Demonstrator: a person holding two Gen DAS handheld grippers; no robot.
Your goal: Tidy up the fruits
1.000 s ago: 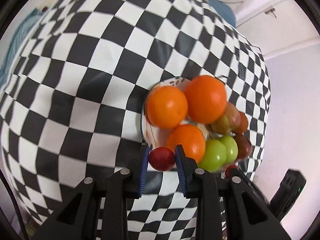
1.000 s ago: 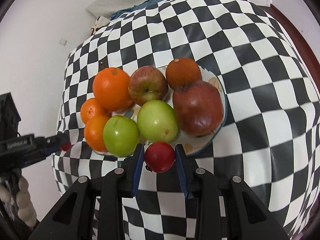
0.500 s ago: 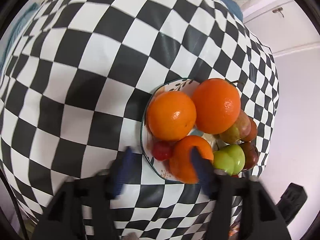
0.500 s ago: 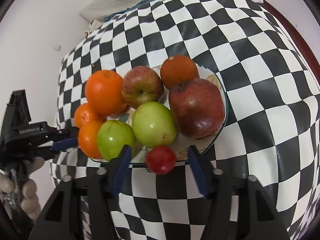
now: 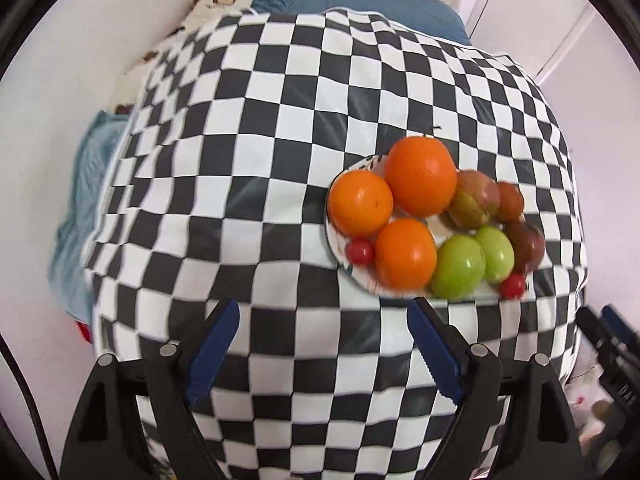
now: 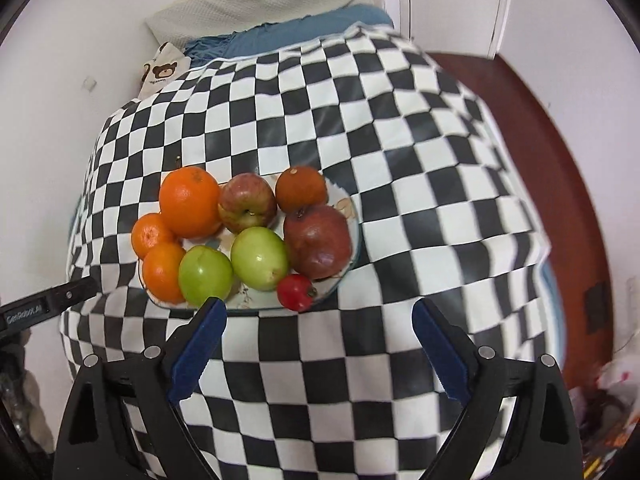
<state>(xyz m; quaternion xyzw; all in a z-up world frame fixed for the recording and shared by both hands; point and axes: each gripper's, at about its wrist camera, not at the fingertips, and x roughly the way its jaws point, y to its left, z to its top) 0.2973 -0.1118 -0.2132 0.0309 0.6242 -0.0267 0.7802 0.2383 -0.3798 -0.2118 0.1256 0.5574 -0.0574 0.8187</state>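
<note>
- Fingers of the left gripper (image 5: 323,320) spread wide, holding nothing.
- Right gripper (image 6: 319,318) likewise wide and empty.
- Fruits sit piled on the plate (image 6: 256,302) on the checkered desk (image 6: 400,160); cherry tomato (image 6: 295,292) at its near rim.

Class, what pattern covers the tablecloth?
Black-and-white checks on the tablecloth, clearest in the right wrist view.

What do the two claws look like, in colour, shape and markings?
Both look alike. The left claw and the right claw each have two black angular plastic arms with silver round screws and blue ridged pads on the fingertips. In the right wrist view the left claw's black side carries small white lettering; I cannot read it surely. No sleeves show.
</note>
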